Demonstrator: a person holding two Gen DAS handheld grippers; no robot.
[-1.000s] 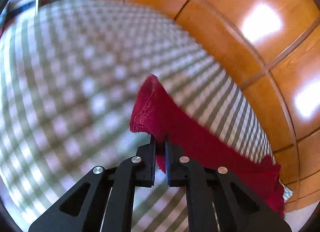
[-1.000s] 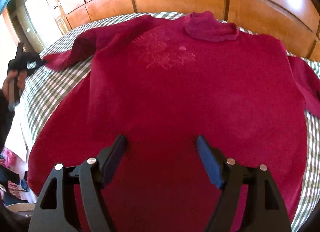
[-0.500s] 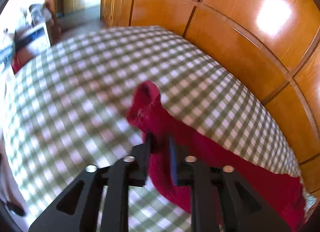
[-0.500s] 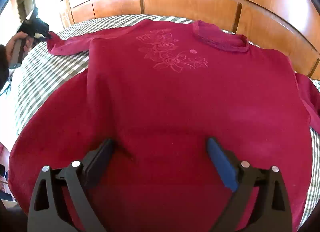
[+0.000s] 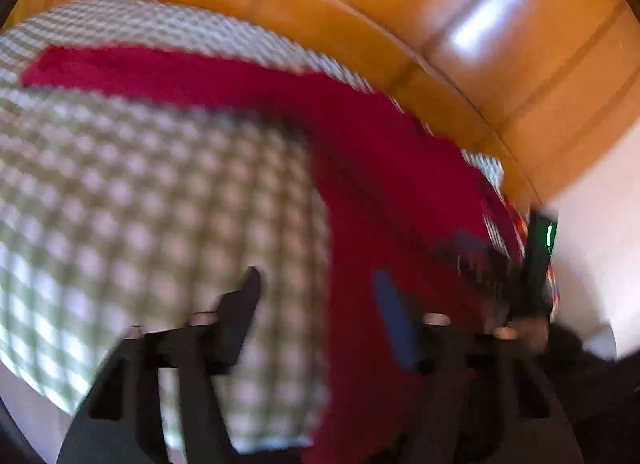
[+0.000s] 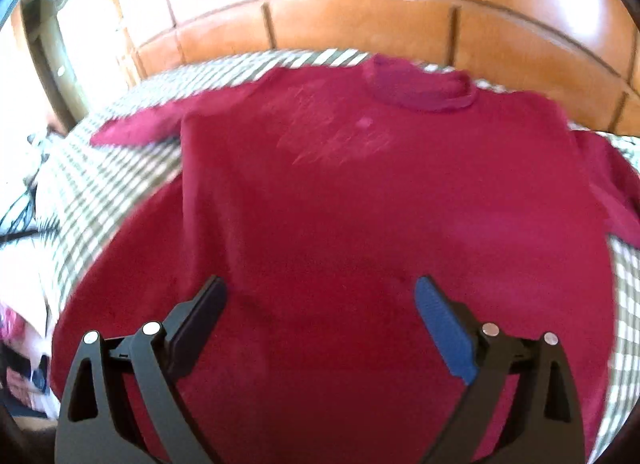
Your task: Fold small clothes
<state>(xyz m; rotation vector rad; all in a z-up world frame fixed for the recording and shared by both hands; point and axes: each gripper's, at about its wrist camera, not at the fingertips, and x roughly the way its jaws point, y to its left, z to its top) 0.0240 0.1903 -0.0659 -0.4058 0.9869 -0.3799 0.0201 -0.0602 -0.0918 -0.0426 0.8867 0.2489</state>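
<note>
Your left gripper (image 5: pixel 316 304) has its fingers spread apart with nothing between them: the black finger (image 5: pixel 240 304) hangs over the green-and-white checked bedspread (image 5: pixel 140 183), and the blue-padded one sits over the side edge of the dark red long-sleeved sweater (image 6: pixel 340 203). The left view is heavily blurred, so you cannot tell whether that finger touches the cloth.

From your left wrist, the sweater's sleeve (image 5: pixel 160 67) lies stretched out flat across the bedspread toward the far left, running back to the body of the garment on the right. At the right edge of that view a dark device with a small green light (image 5: pixel 540 256) shows, too blurred to make out further.

Your right gripper (image 6: pixel 320 304) also has its fingers wide apart, empty, poised over the lower middle of the sweater's front. The sweater lies spread front-up on the bed, its collar (image 6: pixel 420 83) toward the glossy orange-brown wooden panelling (image 6: pixel 360 11) behind the bed. A pale embroidered pattern (image 6: pixel 332 135) sits on the chest just below the collar. One sleeve reaches out to the left over the checks, and the other drapes off toward the right edge of the view.
</note>
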